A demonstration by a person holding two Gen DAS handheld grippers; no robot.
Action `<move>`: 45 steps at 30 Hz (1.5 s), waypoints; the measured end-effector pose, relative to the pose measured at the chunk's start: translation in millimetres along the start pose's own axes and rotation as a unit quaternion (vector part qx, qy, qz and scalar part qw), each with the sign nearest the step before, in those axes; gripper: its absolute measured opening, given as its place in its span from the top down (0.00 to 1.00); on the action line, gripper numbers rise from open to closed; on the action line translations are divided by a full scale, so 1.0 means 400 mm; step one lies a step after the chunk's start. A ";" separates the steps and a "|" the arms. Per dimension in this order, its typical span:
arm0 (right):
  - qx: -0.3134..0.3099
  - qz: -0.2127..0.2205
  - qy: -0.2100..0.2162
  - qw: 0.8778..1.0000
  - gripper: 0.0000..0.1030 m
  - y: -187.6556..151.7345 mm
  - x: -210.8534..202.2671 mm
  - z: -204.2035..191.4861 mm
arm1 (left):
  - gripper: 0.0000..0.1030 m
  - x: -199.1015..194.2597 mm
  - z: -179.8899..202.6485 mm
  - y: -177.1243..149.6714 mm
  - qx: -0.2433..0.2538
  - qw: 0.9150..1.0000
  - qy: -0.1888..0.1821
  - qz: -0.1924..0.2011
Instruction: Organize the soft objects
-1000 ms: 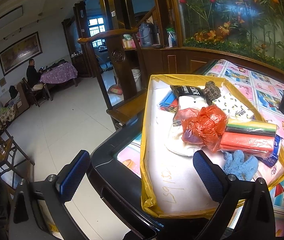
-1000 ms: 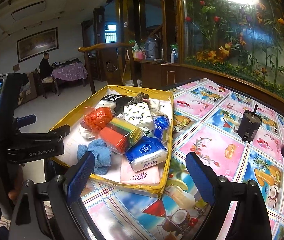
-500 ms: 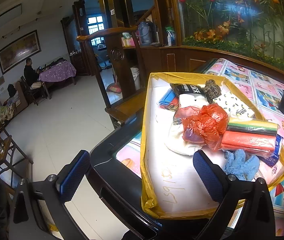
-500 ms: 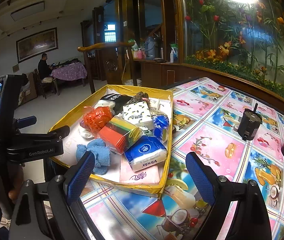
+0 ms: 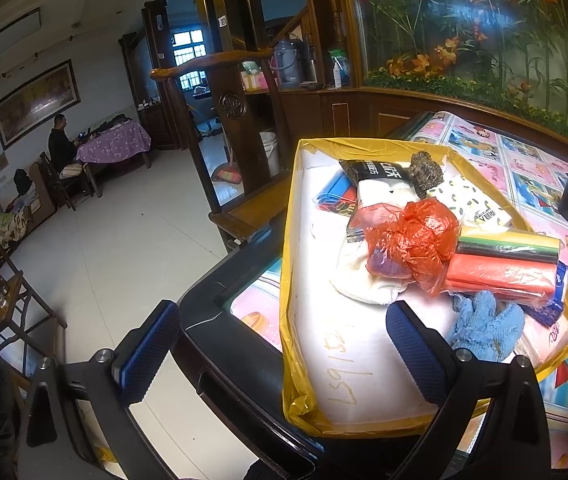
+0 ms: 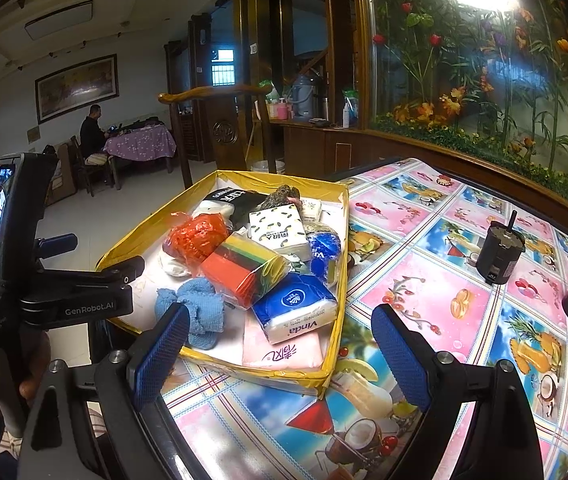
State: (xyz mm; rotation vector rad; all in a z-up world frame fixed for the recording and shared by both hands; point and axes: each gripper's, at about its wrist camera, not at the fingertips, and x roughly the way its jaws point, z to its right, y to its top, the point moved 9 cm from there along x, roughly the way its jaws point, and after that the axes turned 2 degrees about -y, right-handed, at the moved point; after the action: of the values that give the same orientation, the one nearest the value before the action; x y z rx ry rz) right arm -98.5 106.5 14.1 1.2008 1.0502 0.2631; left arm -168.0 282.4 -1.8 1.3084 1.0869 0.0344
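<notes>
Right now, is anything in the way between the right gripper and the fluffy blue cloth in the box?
Only the yellow box's near wall, which the open right gripper would have to pass over. The blue cloth lies uncovered at the near left corner, beside the orange pack, with nothing on top.

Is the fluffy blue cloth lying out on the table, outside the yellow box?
No, the fluffy blue cloth lies inside the yellow box, at its near end beside the orange pack.

one tray — three tissue packs
</notes>
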 end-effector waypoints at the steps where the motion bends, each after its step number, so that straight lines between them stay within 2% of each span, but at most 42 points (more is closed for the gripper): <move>1: 0.000 0.000 0.000 1.000 0.08 0.000 0.000 0.000 | 0.00 0.001 0.000 0.000 0.001 1.000 0.001 0.000; 45: 0.002 0.003 -0.004 1.000 0.08 0.000 -0.003 0.005 | 0.00 0.002 -0.003 -0.001 0.024 1.000 0.008 0.001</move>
State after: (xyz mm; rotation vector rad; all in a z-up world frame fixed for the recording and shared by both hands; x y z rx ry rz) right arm -97.6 104.6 14.8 1.2079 1.0416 0.2599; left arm -168.8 283.6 -2.3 1.3537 1.1065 0.0204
